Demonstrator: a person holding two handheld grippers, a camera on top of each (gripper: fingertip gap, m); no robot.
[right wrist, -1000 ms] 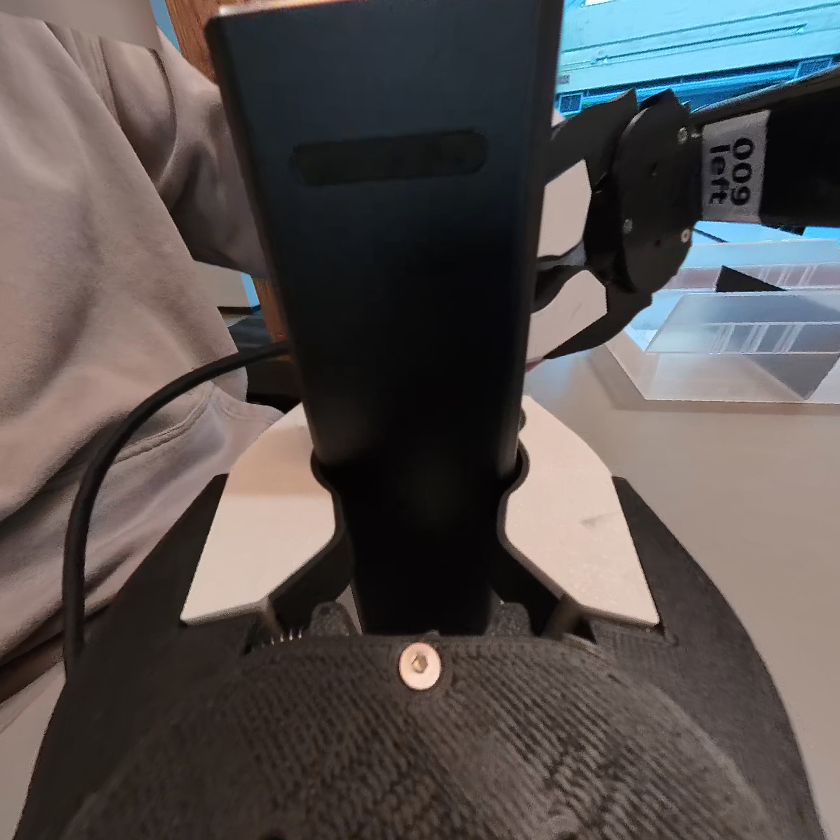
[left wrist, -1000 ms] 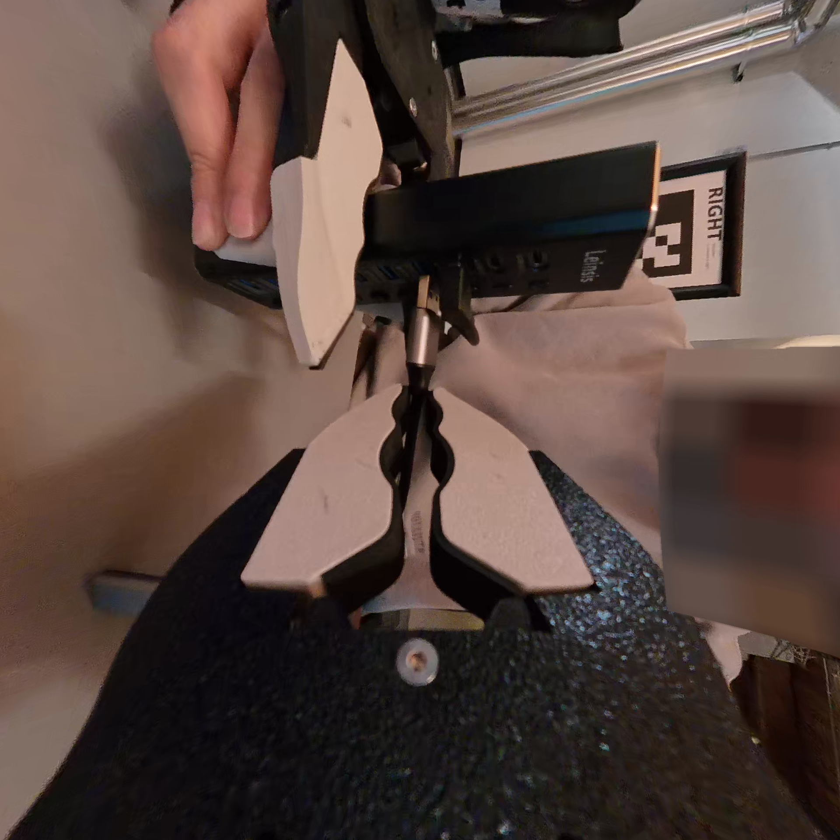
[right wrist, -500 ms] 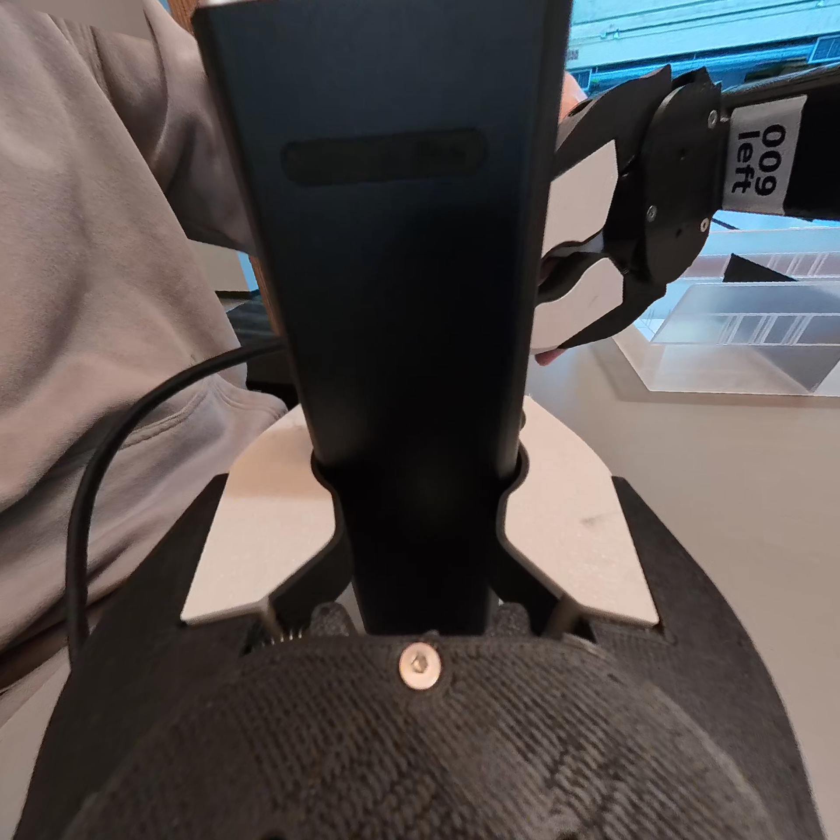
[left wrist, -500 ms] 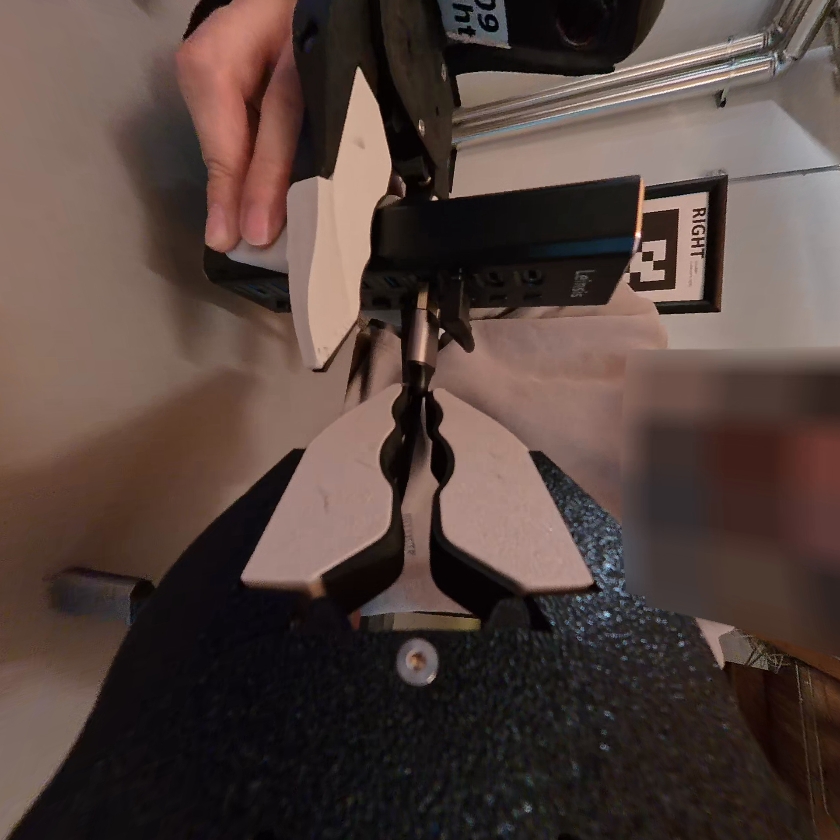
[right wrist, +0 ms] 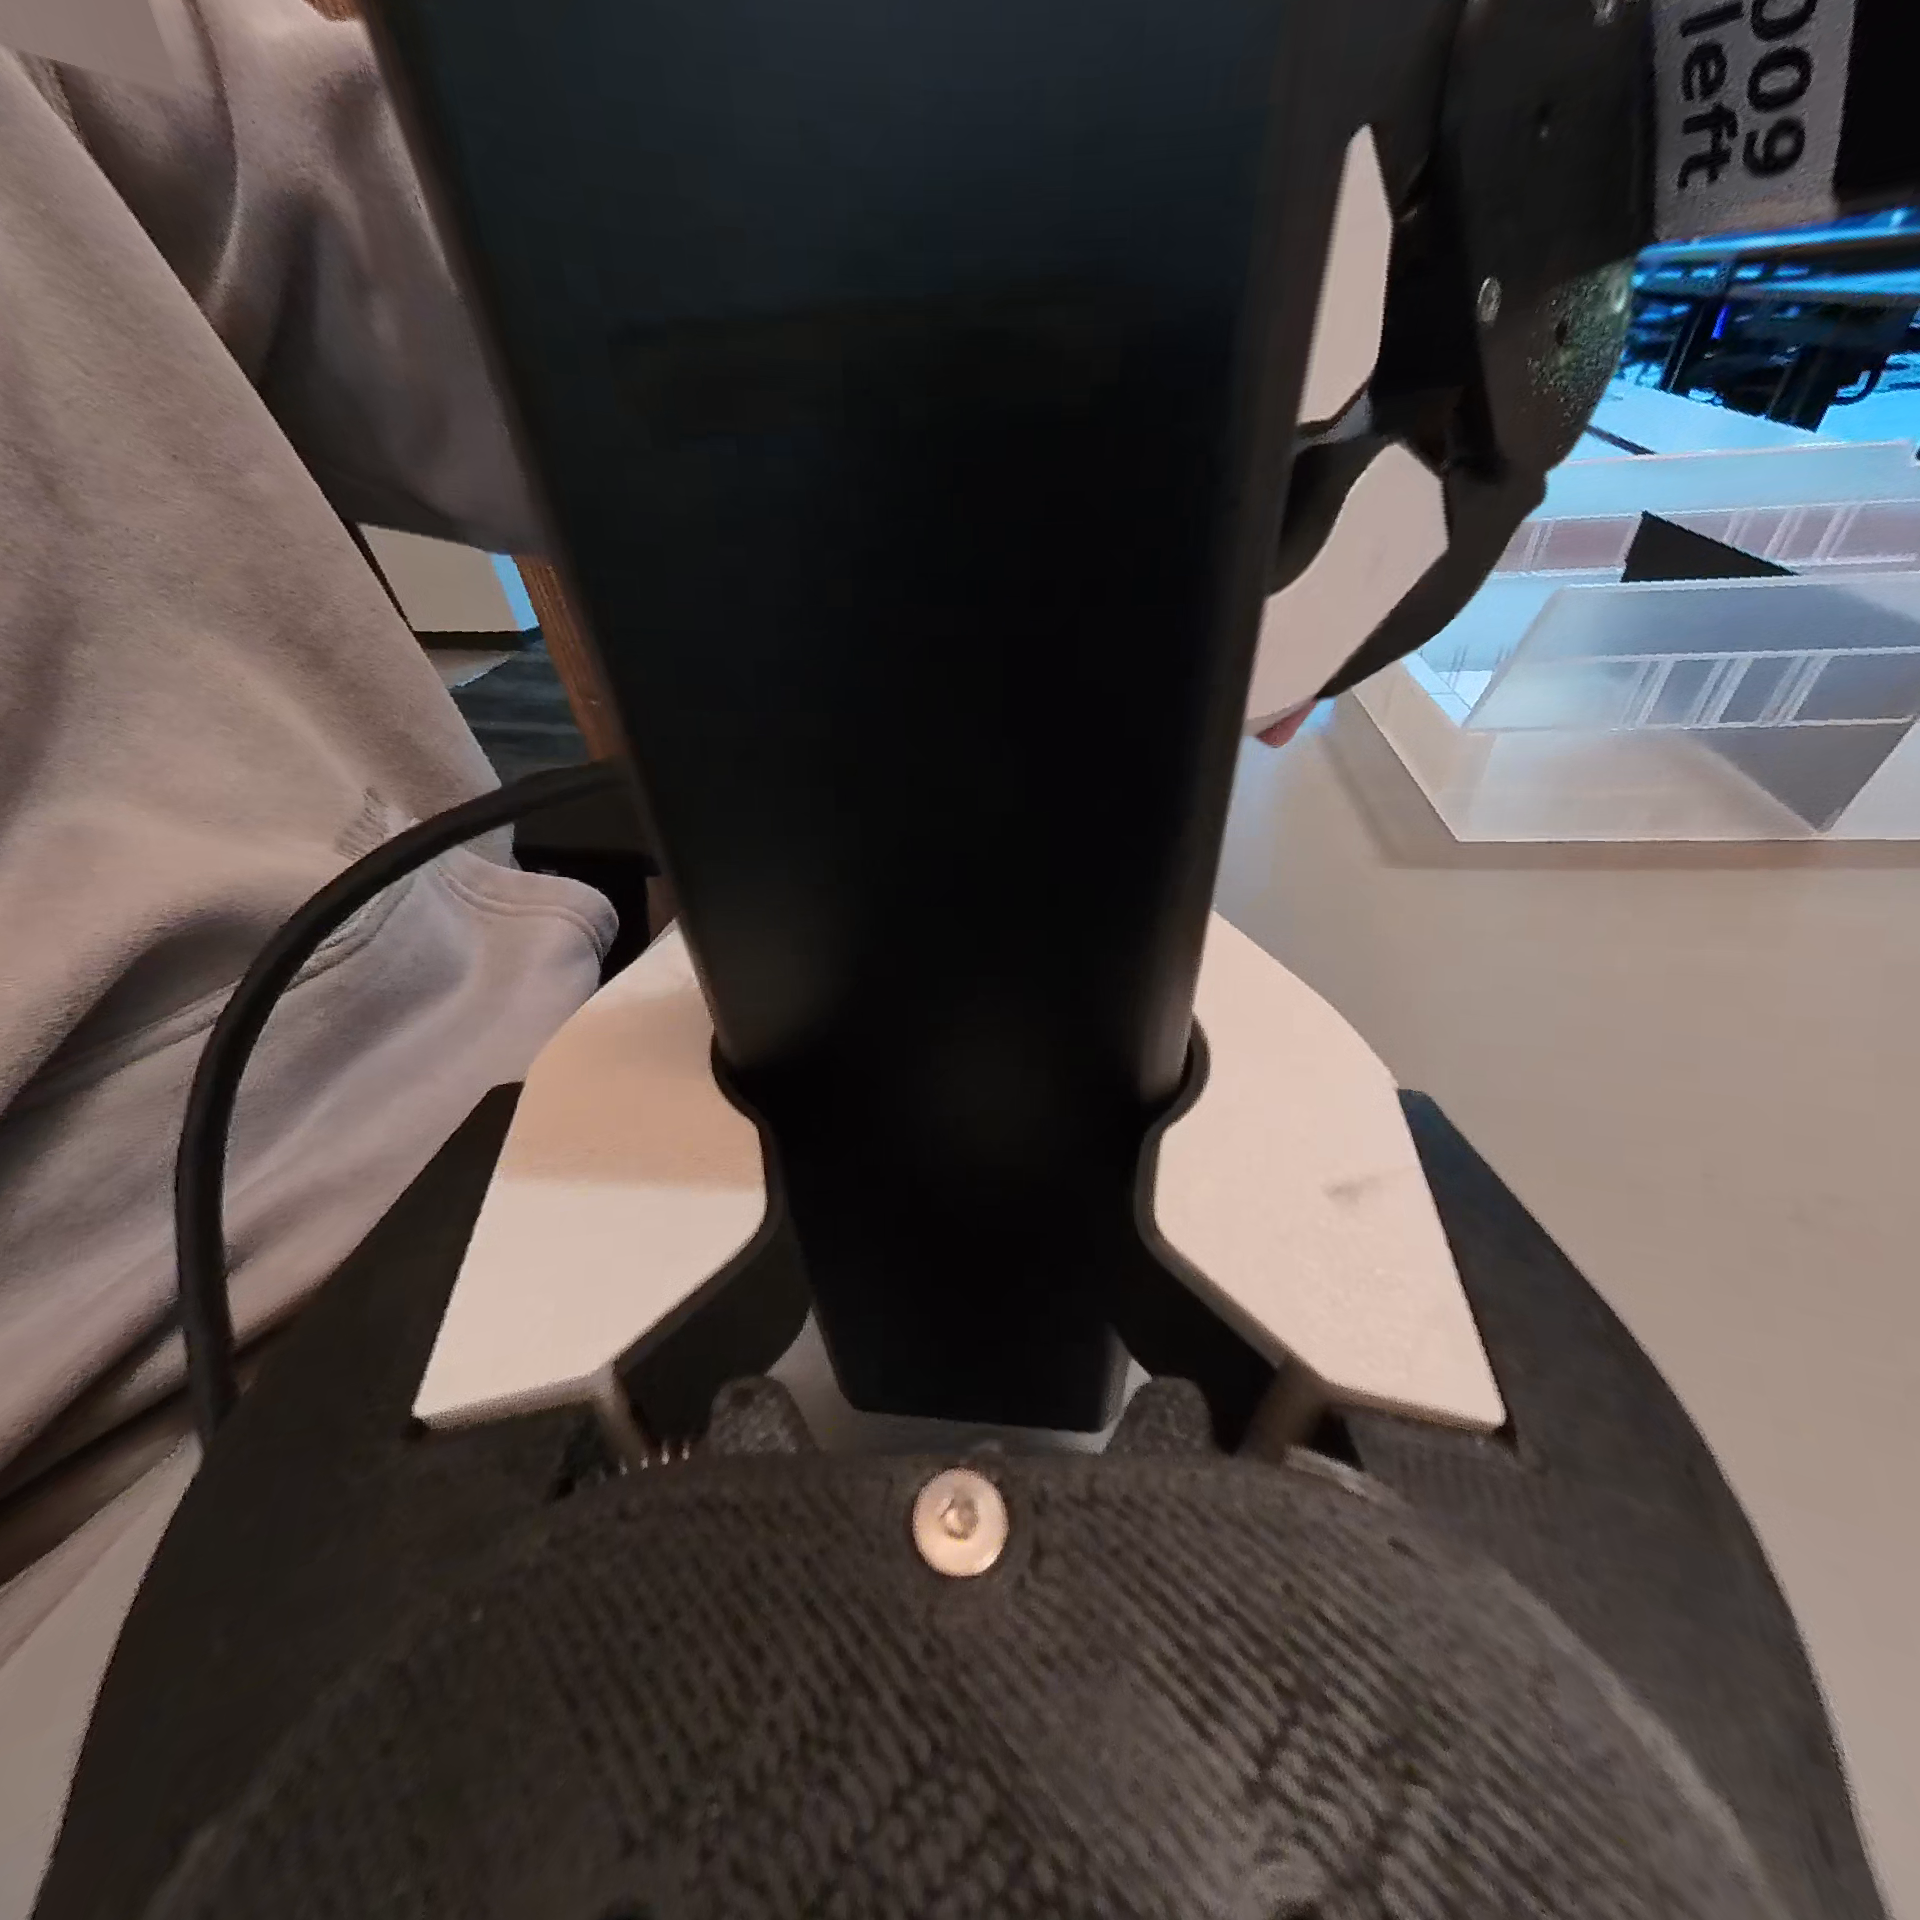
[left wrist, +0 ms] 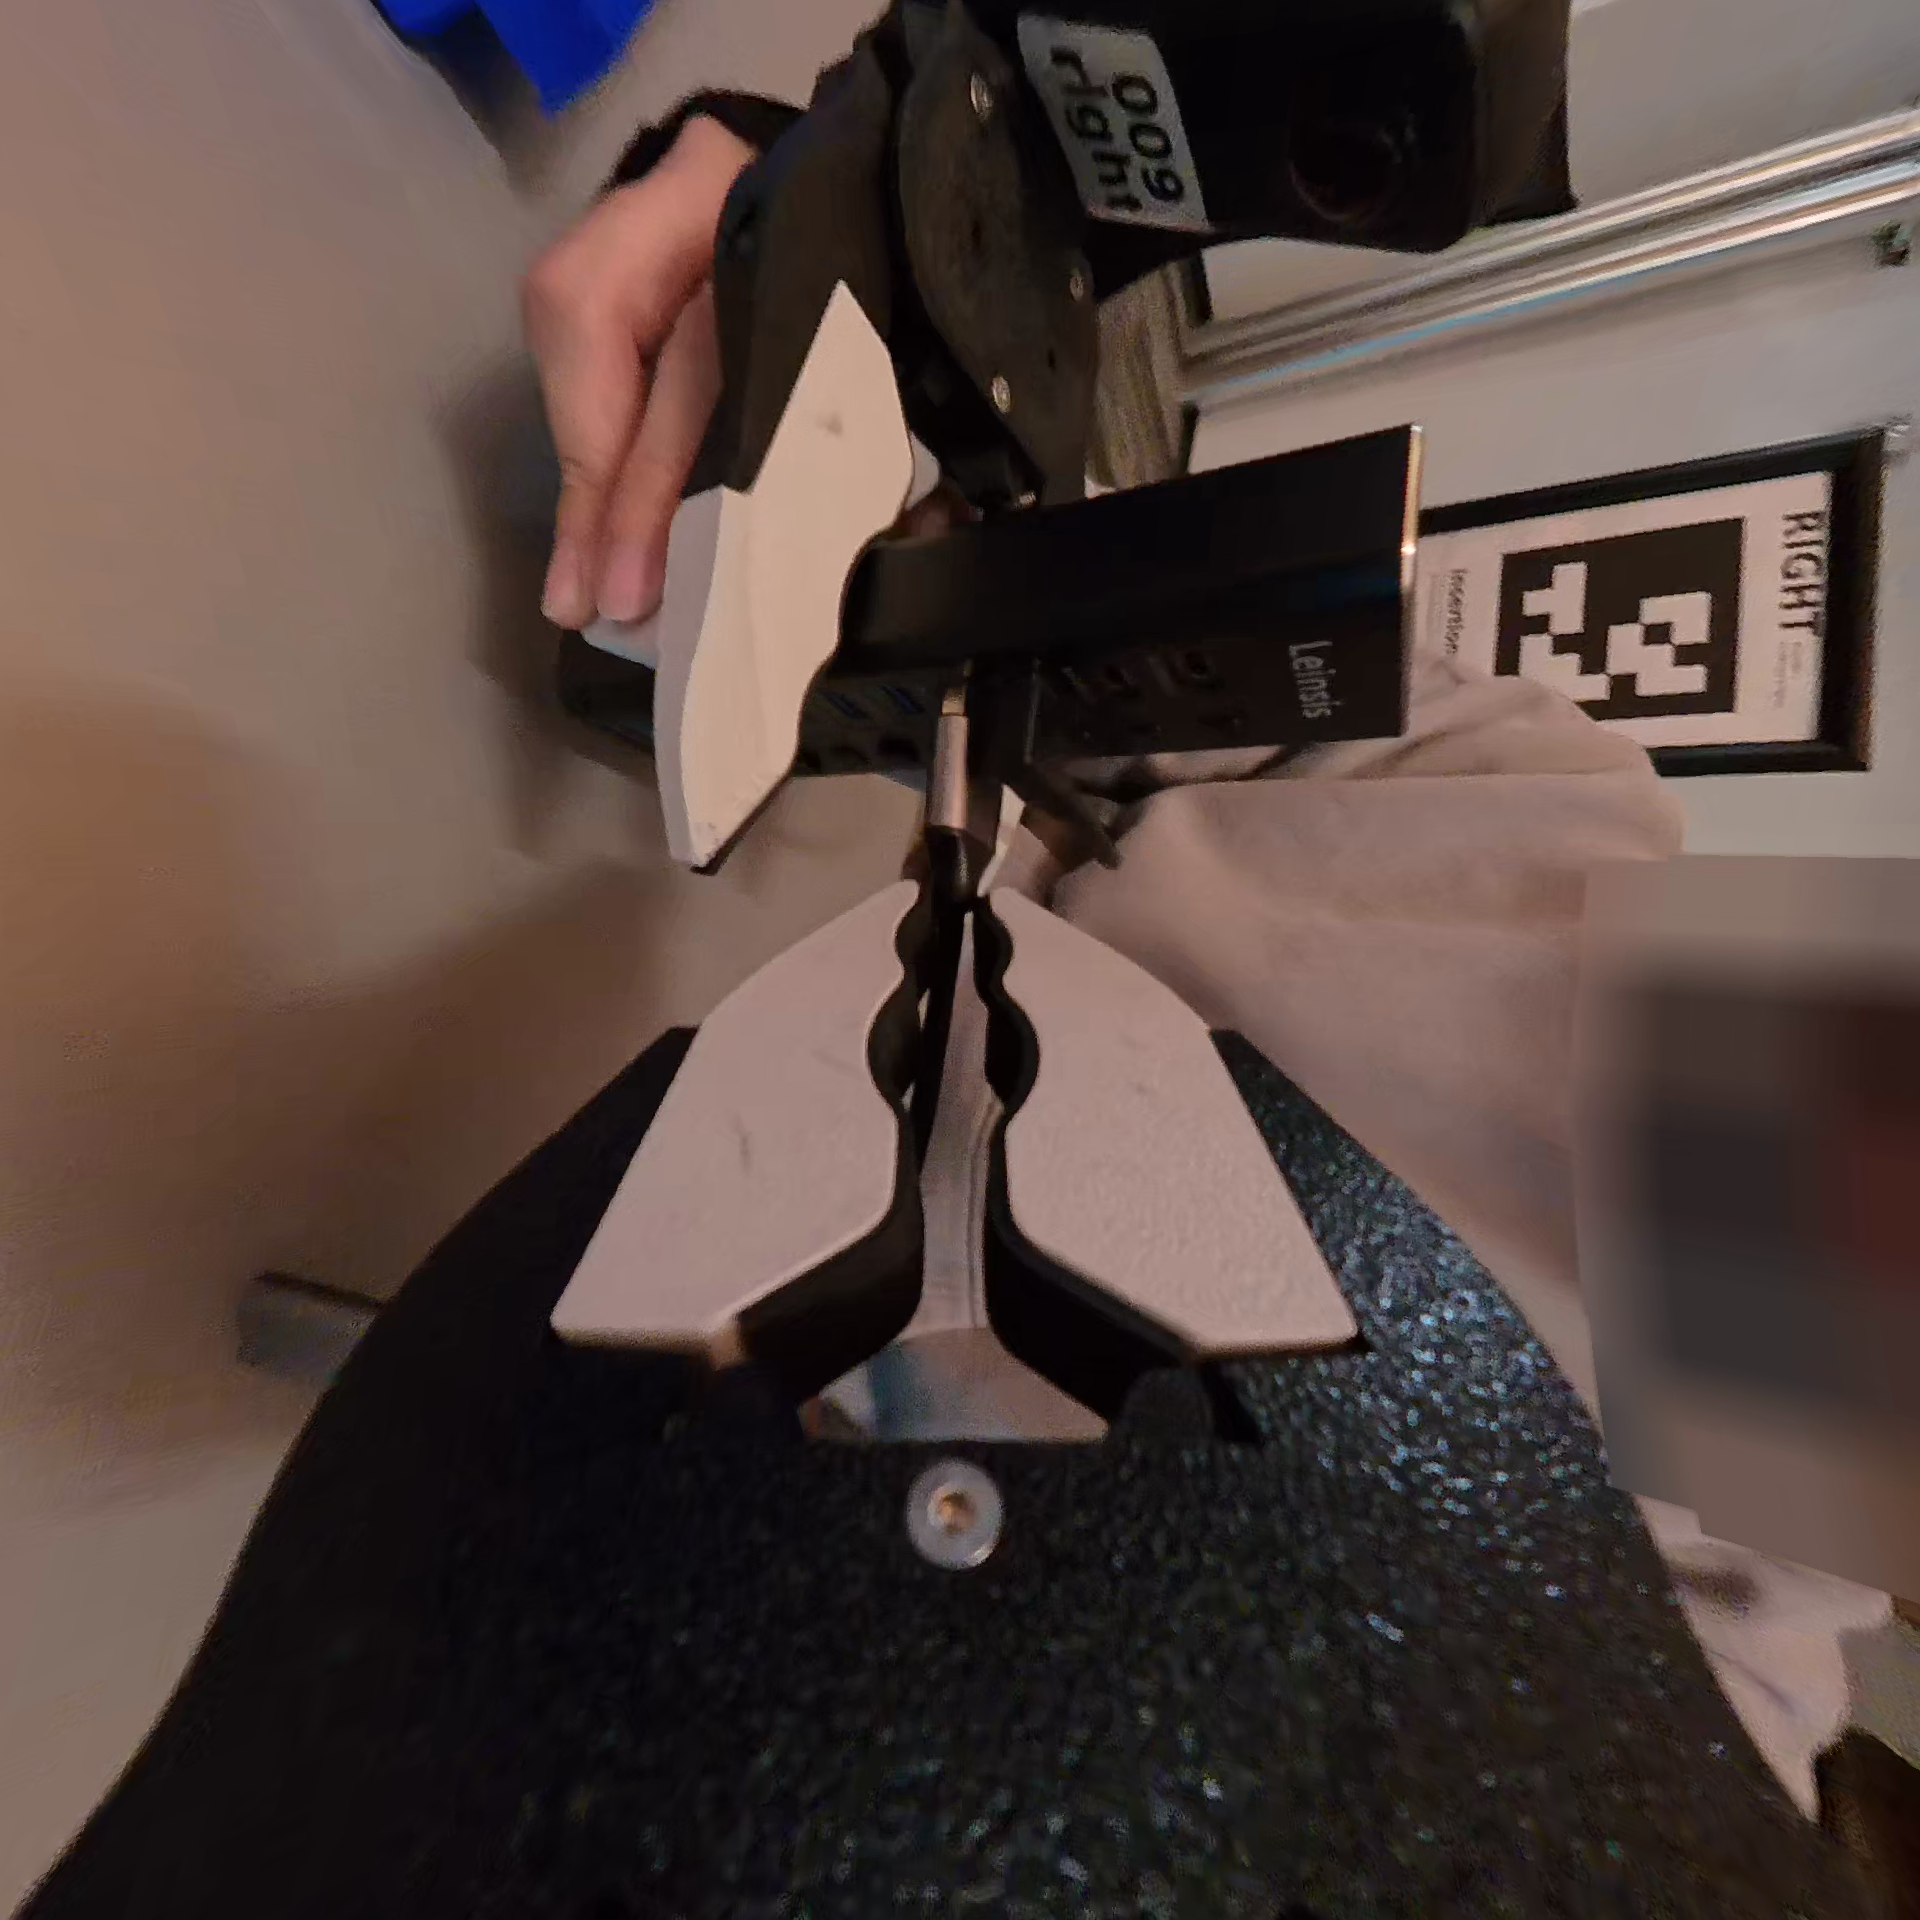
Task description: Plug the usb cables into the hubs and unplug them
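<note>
In the left wrist view my left gripper (left wrist: 951, 894) is shut on the thin black cable (left wrist: 940, 997) just behind its silver USB plug (left wrist: 951, 774). The plug points at the port row on the side of the black hub (left wrist: 1143, 582), and its metal tip meets a port. My right gripper (right wrist: 956, 1039) is shut on the hub (right wrist: 883, 520), which sticks out forward between its white fingers (right wrist: 1299, 1195). The right gripper also shows in the left wrist view (left wrist: 790, 582), clamped on the hub's left part. The left gripper shows at the upper right of the right wrist view (right wrist: 1351, 499).
A hand (left wrist: 613, 416) holds the right gripper. A second dark cable (left wrist: 1070, 810) hangs from the hub beside the silver plug. A grey sleeve (right wrist: 156, 623) and a black cable (right wrist: 260, 997) are on the left. A clear plastic box (right wrist: 1662, 727) stands on the beige table. A framed marker card (left wrist: 1652, 613) and chrome rails (left wrist: 1558, 239) lie behind.
The hub and the right gripper have tilted and shifted slightly in the left wrist view. Both grasps hold as before, and the plug stays at the hub's port.
</note>
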